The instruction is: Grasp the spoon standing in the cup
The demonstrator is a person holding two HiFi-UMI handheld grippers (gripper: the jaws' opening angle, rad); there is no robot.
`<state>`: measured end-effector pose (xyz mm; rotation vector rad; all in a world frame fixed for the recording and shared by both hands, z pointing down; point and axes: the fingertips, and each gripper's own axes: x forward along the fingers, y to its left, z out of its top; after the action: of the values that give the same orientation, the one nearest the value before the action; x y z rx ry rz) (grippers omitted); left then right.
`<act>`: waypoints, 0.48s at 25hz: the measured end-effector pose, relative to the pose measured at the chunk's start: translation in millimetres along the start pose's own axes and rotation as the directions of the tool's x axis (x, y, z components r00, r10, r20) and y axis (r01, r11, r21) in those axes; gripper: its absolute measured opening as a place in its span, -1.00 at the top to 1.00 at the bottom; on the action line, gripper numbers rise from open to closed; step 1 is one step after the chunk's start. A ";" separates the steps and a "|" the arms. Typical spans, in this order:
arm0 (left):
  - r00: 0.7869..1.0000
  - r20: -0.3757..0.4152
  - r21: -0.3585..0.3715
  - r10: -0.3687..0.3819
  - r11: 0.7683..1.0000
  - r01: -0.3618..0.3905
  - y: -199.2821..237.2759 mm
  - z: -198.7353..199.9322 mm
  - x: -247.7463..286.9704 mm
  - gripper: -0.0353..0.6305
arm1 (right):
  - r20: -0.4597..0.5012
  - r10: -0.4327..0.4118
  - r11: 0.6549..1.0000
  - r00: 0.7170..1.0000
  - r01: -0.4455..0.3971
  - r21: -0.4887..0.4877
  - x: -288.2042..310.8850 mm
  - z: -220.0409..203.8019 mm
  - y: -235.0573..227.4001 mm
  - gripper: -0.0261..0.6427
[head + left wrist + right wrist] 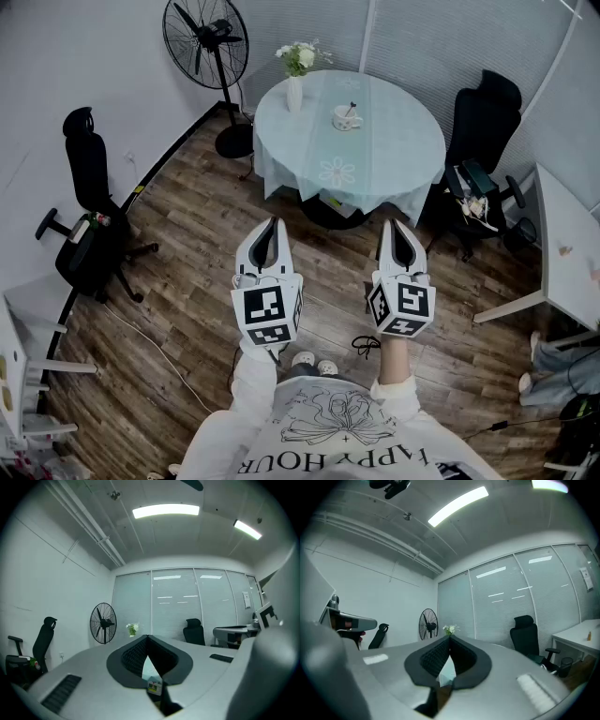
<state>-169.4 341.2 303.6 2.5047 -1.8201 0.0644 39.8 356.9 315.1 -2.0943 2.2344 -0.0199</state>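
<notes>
Nearest to the person, the left gripper [274,223] and the right gripper [388,225] are held level and side by side in front of the body. Both pairs of tongs are pressed together at the tips and nothing is between them. Under them is only the wooden floor [197,244], with a dark cable [366,344] lying close to the feet.

Further on stands the round table [394,164] under a pale cloth. The cup [346,119] sits on it past the middle, well apart from both grippers, and the spoon [352,107] stands in it, leaning on the rim. A vase of flowers [295,86] stands near the table's far left edge, and behind it there is a fan [204,37].

I think the approach has not yet begun, so the dangers are ahead. If a gripper arrives with its tongs not spread, it will push the thin spoon aside or tip the cup. The cup probably is light and the cloth may slide under it. The reach over the table is long, so a sleeve could drag the cloth. The cable may catch a foot.
</notes>
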 end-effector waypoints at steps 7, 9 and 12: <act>1.000 -0.002 -0.002 0.000 1.000 0.000 6.2 -1.1 8.8 0.88 | -0.008 0.002 1.000 1.000 -0.002 0.006 10.7 -3.6 2.7 0.89; 1.000 -0.003 -0.003 0.000 1.000 0.000 7.3 -2.0 10.4 0.88 | -0.012 0.005 1.000 1.000 -0.005 0.007 12.6 -5.2 3.8 0.89; 1.000 -0.007 -0.004 -0.002 1.000 0.002 9.1 -4.0 13.3 0.88 | -0.014 0.012 1.000 1.000 -0.012 0.001 16.0 -6.9 5.7 0.89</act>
<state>-173.9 326.0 308.5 2.5007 -1.8128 0.0693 32.6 341.0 320.8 -2.0869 2.2544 -0.0347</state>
